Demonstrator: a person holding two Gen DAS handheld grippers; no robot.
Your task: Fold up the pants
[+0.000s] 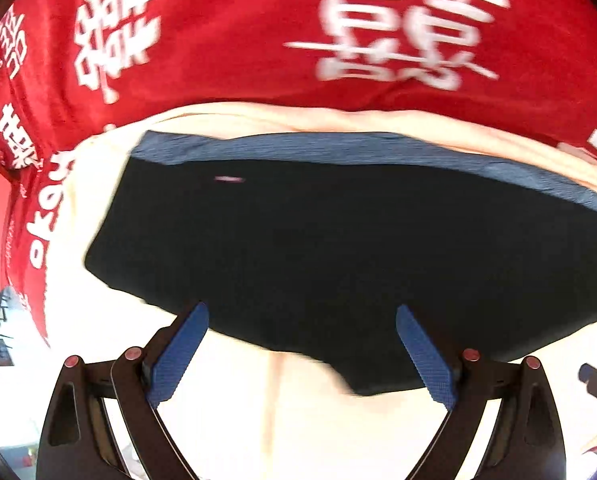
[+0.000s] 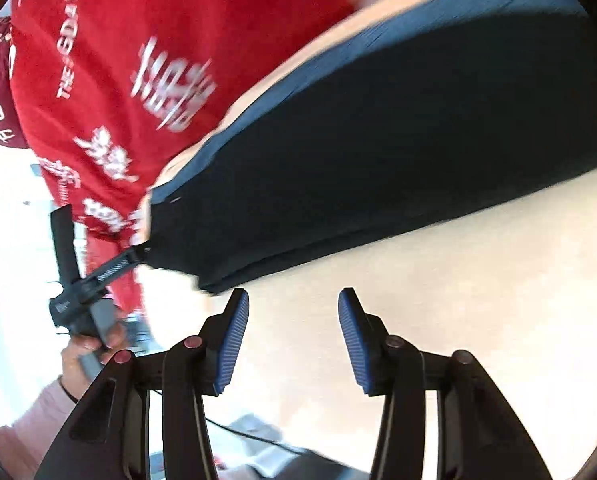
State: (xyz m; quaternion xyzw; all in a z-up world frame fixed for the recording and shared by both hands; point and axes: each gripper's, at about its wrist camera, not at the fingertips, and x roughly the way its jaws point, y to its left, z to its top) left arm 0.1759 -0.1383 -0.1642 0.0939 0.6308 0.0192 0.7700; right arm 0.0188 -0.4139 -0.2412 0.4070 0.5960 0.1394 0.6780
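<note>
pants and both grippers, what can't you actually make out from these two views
- Pants, left wrist view: right end cut off by the frame edge; the dark cloth shows no fold lines.
- Pants, right wrist view: motion blur smears the stacked edges, so the layers cannot be counted.
- Red cloth: white lettering blurred in both views.
- Left gripper, right wrist view: its tip meets the pants' corner; contact unclear.
- Right gripper: open, nothing between its fingers.

One pair of pants [image 1: 338,248], two claws [image 1: 301,354] [image 2: 293,336], one red cloth [image 1: 226,40].
</note>
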